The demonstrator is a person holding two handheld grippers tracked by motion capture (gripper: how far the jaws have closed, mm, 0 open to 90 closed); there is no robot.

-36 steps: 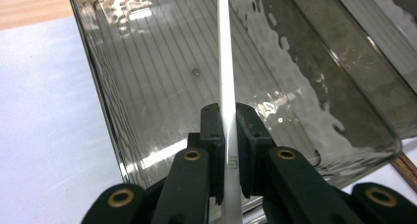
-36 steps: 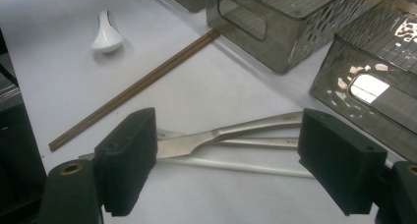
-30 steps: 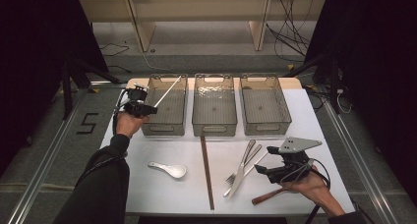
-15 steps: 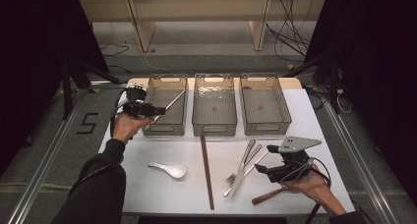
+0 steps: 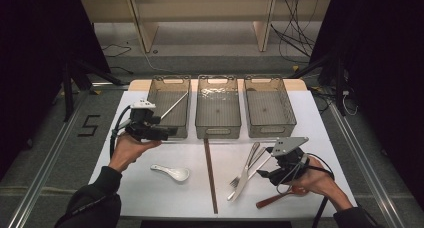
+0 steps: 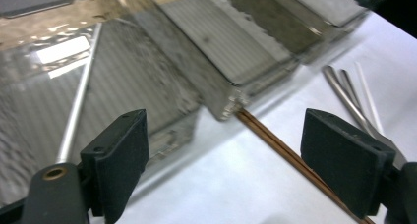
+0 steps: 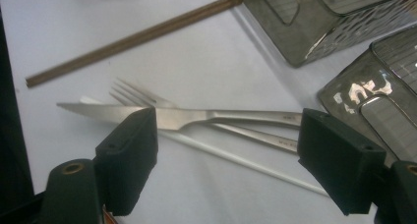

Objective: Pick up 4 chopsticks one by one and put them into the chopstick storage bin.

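White table (image 5: 165, 198) standing under dark room; left gripper (image 5: 167, 132) jaws just been opening, empty, beside left bin (image 5: 155, 95); right gripper (image 5: 265, 175) spread, hovering near bin-side cutlery (image 5: 245, 170).

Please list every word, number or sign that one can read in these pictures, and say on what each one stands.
"5": a dark numeral on the grey floor, left of the white table, in the high view.
Small engraved marks on the handles of the knife and the fork, in the right gripper view: too small to read.
No other text can be read.
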